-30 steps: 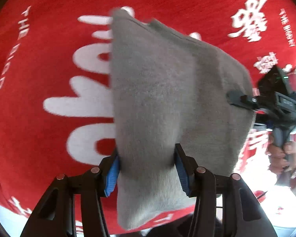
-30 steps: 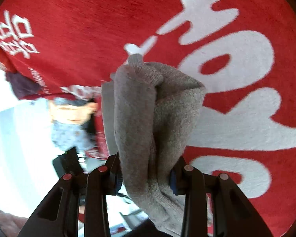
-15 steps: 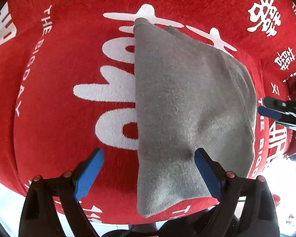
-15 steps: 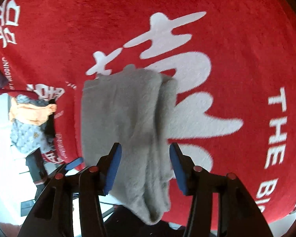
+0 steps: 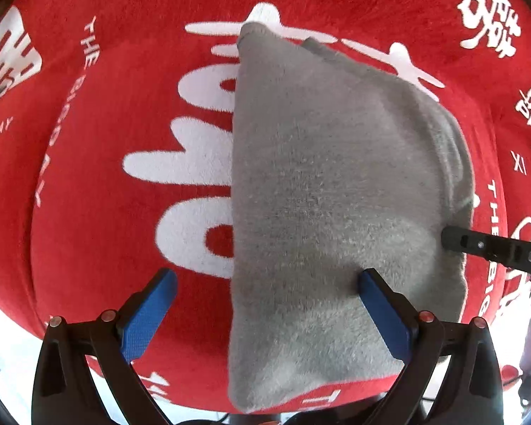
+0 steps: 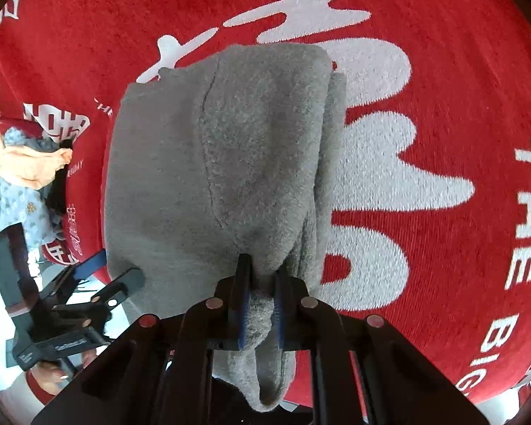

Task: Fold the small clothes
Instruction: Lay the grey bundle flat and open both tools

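Observation:
A folded grey fleece garment (image 5: 329,191) lies on a red cloth with large white characters (image 5: 88,177). My left gripper (image 5: 265,304) is open, its blue pads (image 5: 145,315) spread wide over the garment's near edge; the right pad touches the fabric. My right gripper (image 6: 262,287) is shut on a bunched fold of the grey garment (image 6: 209,163) at its near edge. The right gripper's finger also shows at the garment's right edge in the left wrist view (image 5: 492,248). The left gripper shows at lower left in the right wrist view (image 6: 88,287).
A heap of other small clothes, orange and pale blue patterned (image 6: 24,177), lies at the red cloth's left edge in the right wrist view. The red cloth (image 6: 442,106) spreads wide on the right. Pale floor shows past the near edges.
My left gripper let go of the garment and opened wide. My right gripper opened half a second ago and has now shut on a fold of the garment, which lies flatter.

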